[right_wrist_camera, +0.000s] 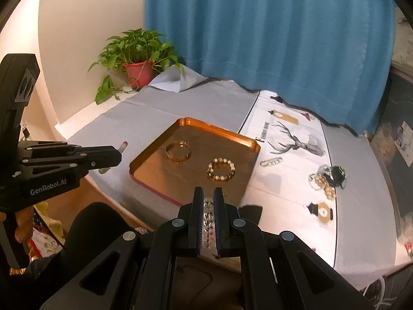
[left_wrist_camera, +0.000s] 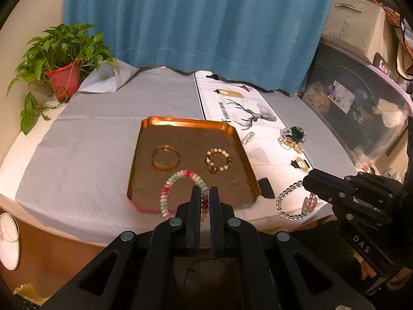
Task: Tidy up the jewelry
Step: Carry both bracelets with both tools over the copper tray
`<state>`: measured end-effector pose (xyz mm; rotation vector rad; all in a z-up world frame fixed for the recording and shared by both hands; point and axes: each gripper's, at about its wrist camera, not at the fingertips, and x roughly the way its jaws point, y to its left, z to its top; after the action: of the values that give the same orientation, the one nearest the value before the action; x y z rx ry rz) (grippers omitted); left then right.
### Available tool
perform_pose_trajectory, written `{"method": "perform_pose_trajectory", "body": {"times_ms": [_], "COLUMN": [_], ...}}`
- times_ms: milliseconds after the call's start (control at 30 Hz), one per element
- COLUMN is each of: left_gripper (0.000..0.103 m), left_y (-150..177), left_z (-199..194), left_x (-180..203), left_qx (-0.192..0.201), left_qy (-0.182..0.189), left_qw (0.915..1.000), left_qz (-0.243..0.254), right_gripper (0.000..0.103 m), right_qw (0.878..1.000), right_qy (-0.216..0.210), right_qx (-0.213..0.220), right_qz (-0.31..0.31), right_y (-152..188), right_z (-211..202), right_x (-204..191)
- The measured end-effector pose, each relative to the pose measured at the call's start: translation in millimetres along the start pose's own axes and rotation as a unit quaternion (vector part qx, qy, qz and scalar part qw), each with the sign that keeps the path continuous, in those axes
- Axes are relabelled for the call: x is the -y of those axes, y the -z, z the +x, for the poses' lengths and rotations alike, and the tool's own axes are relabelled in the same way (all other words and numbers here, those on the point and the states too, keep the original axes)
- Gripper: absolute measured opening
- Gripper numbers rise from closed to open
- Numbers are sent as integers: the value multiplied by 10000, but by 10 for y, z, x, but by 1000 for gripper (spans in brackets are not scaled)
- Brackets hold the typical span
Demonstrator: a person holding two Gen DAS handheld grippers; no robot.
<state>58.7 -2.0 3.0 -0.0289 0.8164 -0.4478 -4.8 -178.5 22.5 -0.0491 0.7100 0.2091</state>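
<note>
Left gripper is clamped on a pink-white-green beaded bracelet, right gripper on a clear crystal bead bracelet; both hang by the near edge of the copper-coloured metal tray. Step looks like carry-to-tray; next, move over bare tray floor clear of the gold bangle and release.

We see a glossy copper-toned metal tray, matt grey cloth at its nine o'clock, clear glassy bead bracelet, matt black plastic grippers.
</note>
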Motion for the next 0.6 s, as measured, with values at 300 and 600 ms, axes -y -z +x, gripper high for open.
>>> {"method": "perform_pose_trajectory", "body": {"times_ms": [300, 600], "left_gripper": [4, 4], "left_y": [-278, -430], "left_z": [341, 879], "left_x": [-204, -391], "left_qx": [-39, -341], "left_qy": [-84, -160], "left_qw": [10000, 9993], "left_qz": [-16, -87], "right_gripper": [8, 8], "right_qw": [9999, 9996], "right_qy": [-129, -201], "right_qx": [37, -211], "right_qz": [-74, 12], "right_y": [-335, -503], "right_z": [444, 1058], "right_x": [-28, 80]}}
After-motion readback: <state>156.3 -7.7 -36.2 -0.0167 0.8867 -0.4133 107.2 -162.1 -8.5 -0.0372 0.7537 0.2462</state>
